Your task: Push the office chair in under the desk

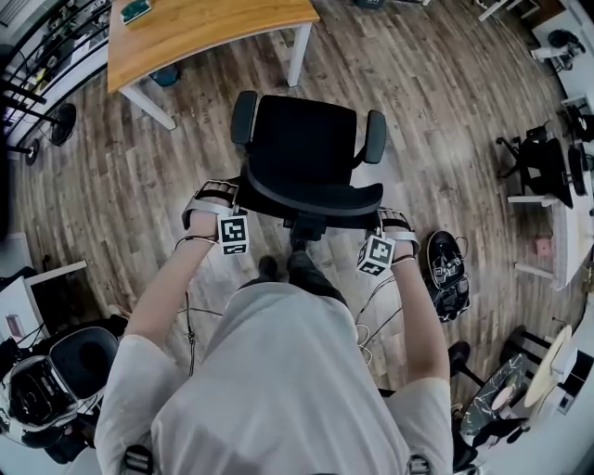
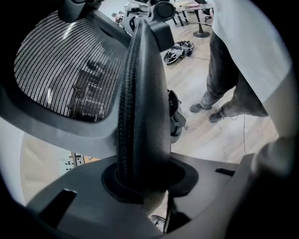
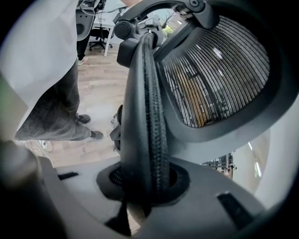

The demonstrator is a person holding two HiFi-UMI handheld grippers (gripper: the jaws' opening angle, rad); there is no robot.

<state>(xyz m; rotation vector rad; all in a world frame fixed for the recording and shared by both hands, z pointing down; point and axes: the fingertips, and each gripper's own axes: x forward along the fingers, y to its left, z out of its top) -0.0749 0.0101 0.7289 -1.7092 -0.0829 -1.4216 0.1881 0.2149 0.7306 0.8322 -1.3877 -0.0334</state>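
The black office chair stands in the middle of the wooden floor, its seat facing the wooden desk at the upper left, with a gap of floor between them. My left gripper is shut on the left end of the backrest's top rim. My right gripper is shut on the right end. In the left gripper view the padded rim runs up between the jaws of the left gripper. The right gripper view likewise shows the rim clamped in the right gripper, with mesh beside it.
A dark bag lies on the floor just right of my right hand. Another black chair stands by a white table at the right. A round fan base sits at the left, and equipment cases at the lower left.
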